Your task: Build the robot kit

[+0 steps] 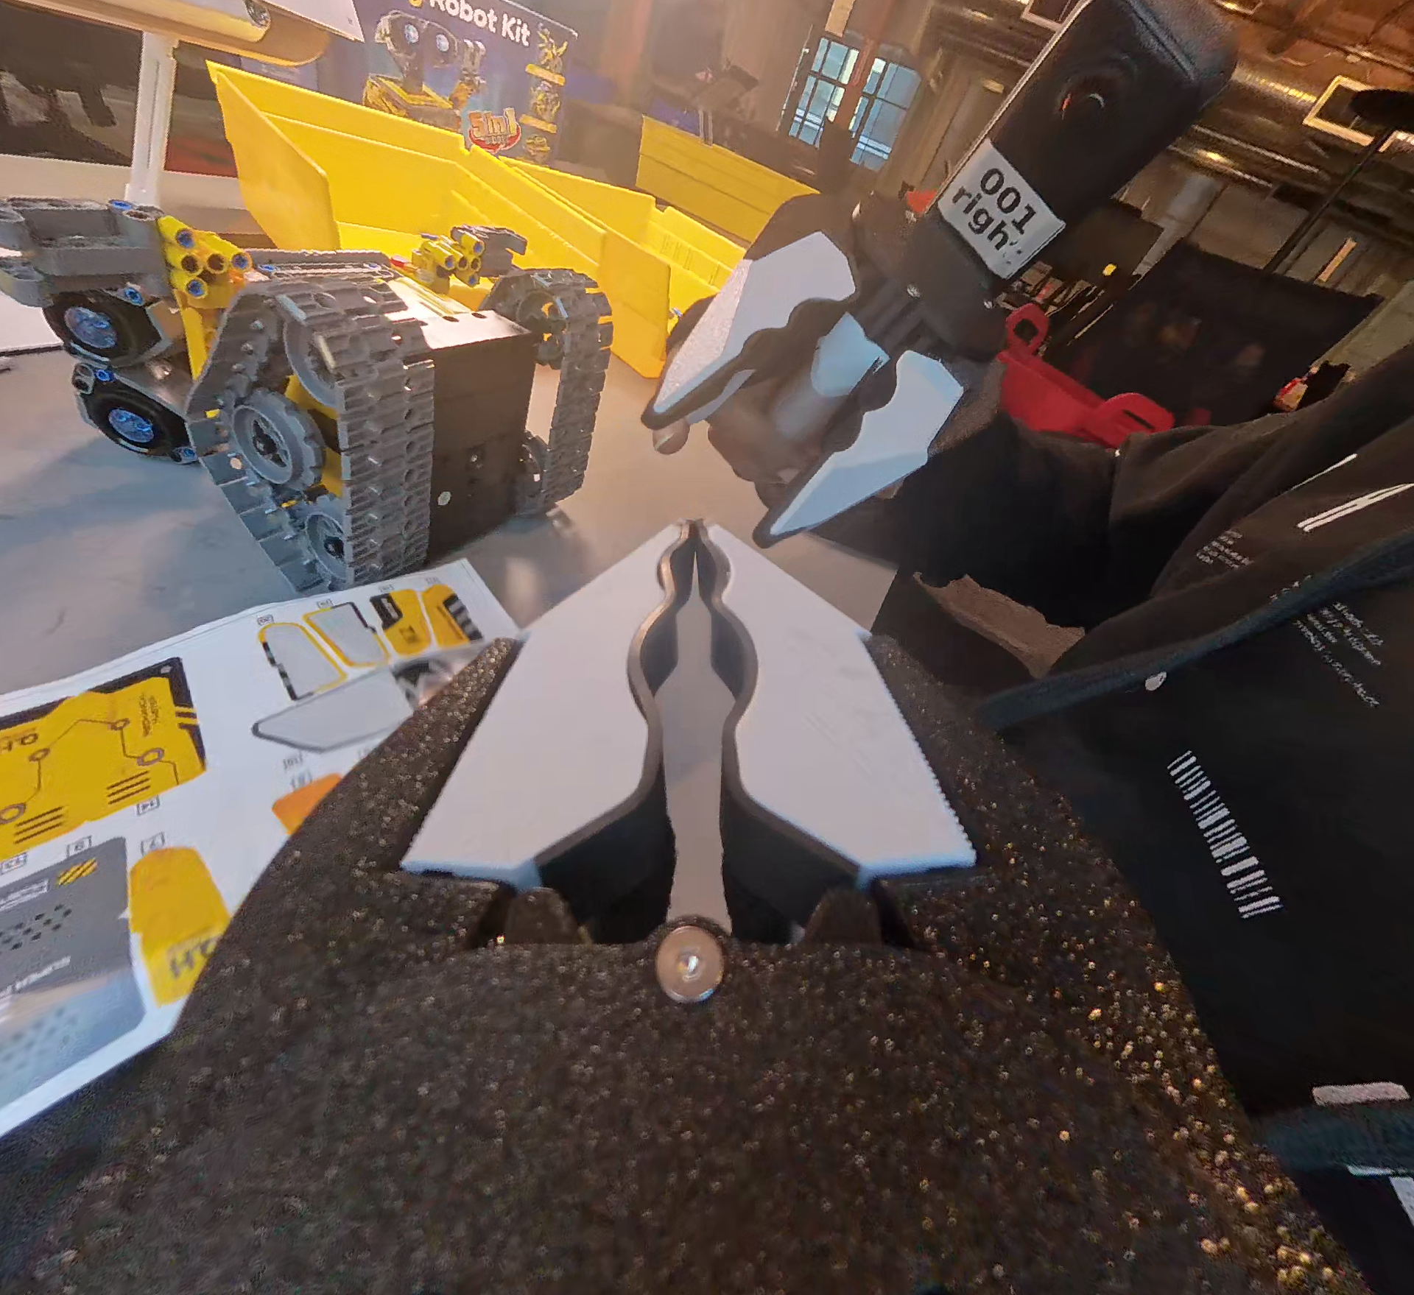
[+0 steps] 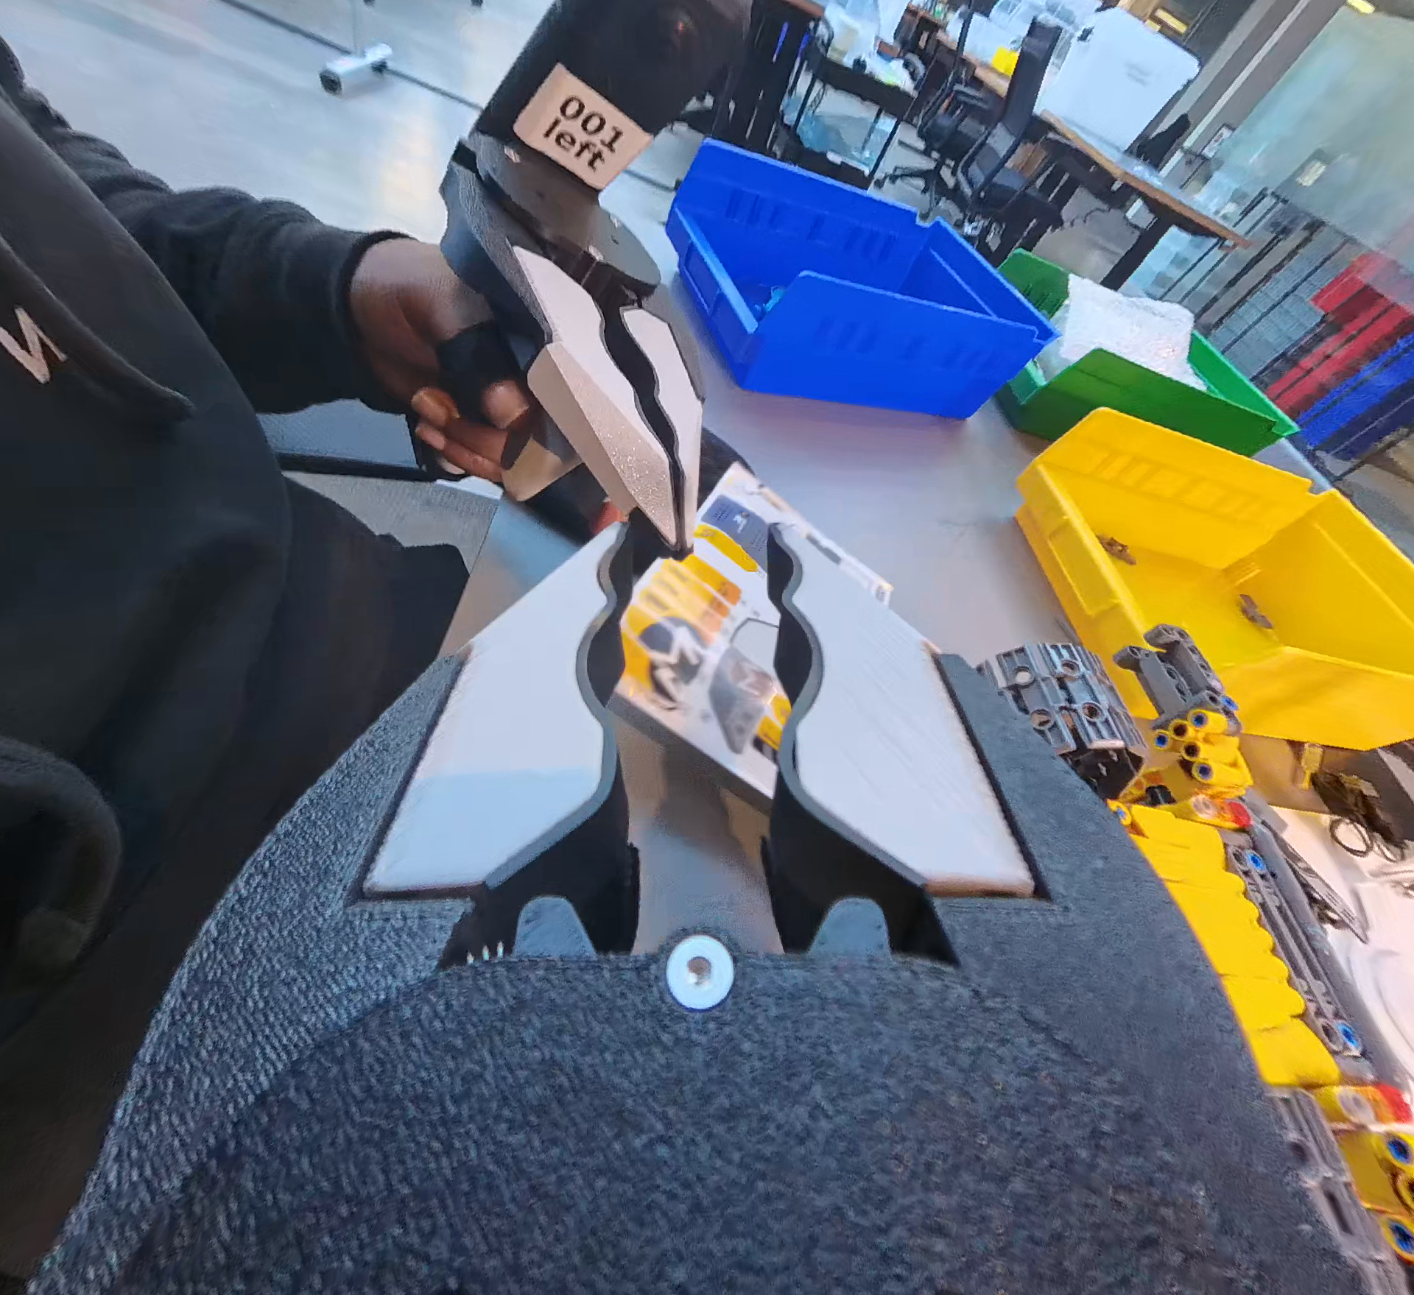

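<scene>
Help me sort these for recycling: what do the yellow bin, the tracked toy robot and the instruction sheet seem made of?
Yellow bin: seemingly moulded plastic, glossy, with ribbed walls.
Tracked toy robot: probably hard plastic; matte grey linked treads, yellow pins, black body.
Instruction sheet: looks like paper, colour printed, thin, lying flat with slight sheen.
</scene>
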The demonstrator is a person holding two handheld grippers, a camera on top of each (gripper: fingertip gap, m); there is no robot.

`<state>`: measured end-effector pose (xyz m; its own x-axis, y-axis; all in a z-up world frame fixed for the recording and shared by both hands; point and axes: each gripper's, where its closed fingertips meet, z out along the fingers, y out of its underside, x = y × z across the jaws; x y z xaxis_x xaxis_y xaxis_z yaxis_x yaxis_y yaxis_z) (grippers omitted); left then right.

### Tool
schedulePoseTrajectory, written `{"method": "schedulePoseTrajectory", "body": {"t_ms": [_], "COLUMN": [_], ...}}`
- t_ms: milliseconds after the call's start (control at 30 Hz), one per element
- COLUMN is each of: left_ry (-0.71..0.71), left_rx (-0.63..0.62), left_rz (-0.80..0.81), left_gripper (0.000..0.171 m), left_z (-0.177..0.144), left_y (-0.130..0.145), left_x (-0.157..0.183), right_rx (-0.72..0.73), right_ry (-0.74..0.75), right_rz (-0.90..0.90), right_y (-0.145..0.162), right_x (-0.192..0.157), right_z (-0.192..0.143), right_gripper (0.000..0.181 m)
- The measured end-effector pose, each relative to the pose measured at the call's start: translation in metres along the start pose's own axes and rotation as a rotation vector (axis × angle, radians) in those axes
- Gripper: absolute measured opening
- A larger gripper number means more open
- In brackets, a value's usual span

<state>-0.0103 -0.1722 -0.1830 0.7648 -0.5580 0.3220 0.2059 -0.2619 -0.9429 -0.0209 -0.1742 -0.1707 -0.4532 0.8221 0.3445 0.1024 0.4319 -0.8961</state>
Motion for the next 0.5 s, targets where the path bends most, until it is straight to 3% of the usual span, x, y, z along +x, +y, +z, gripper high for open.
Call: {"method": "schedulePoseTrajectory", "body": {"t_ms": [133, 333, 500], "left_ry": [-0.048, -0.193, -0.182], "left_rx": [-0.041, -0.09, -0.277], "left_rz": [0.046, 0.053, -0.097], "left_gripper": [0.0, 0.0, 0.018], "left_z": [0.0, -0.035, -0.05], "left_y": [0.006, 0.006, 0.048], "left_x": [-0.007, -0.037, -0.039], "right_rx": [-0.072, -0.255, -0.358], "right_ry": [-0.042, -0.109, -0.139], "right_rz": [0.002, -0.078, -0.198], "right_y": [0.011, 0.054, 0.092], "right_x": [-0.002, -0.01, -0.012], "right_z": [0.002, 0.007, 0.033], "right_gripper": [0.035, 0.035, 0.035]}}
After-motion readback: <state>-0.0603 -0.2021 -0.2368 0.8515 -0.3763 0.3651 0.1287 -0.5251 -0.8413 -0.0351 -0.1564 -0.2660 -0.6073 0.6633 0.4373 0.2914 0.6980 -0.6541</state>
